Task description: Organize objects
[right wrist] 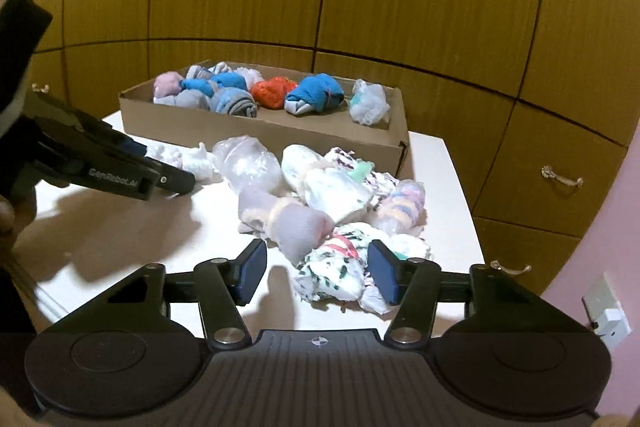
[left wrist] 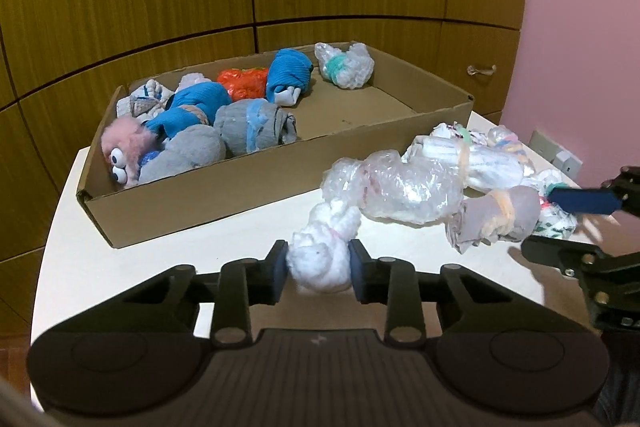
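My left gripper [left wrist: 319, 267] is shut on a white fluffy sock bundle [left wrist: 324, 259] low over the white table [left wrist: 120, 267]. In the right wrist view the same bundle [right wrist: 196, 163] shows at the tip of that gripper [right wrist: 168, 175]. My right gripper [right wrist: 318, 275] is open around a white bundle with green and red marks [right wrist: 340, 267]. Its right pad is at the bundle's edge and its left pad stands apart from it. A cardboard box [left wrist: 240, 195] behind holds several rolled socks and wrapped bundles.
A loose pile lies between the grippers and the box: a clear plastic-wrapped bundle [left wrist: 404, 187], a grey sock roll with an elastic band [right wrist: 292, 223], and other bundles. The box's right half [left wrist: 360, 107] is mostly bare. Wooden cabinets stand behind. A wall socket [right wrist: 604, 315] is at right.
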A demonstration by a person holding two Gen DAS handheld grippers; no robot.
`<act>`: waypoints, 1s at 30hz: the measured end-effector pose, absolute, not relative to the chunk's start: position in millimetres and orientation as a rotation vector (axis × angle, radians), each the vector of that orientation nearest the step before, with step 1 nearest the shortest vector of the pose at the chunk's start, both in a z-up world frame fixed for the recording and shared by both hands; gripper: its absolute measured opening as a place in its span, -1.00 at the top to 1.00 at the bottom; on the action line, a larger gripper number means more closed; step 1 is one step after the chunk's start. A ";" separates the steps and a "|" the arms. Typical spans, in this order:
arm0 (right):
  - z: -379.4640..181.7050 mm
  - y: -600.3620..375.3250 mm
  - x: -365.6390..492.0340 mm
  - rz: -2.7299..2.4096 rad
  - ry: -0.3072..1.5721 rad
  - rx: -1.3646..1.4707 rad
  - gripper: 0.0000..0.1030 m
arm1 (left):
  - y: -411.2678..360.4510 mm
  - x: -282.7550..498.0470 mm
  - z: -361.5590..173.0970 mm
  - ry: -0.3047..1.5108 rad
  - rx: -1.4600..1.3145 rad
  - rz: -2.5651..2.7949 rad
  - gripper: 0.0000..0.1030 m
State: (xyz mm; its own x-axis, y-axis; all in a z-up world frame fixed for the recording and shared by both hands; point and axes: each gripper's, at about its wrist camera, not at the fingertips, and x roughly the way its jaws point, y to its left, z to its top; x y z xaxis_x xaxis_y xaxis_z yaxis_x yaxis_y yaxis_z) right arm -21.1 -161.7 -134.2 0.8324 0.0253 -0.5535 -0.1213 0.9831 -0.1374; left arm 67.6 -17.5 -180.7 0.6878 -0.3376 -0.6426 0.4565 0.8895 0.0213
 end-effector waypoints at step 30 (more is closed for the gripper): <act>-58.4 -190.6 -8.0 0.239 0.345 -0.220 0.26 | -29.2 93.3 -113.4 0.599 0.116 -0.419 0.48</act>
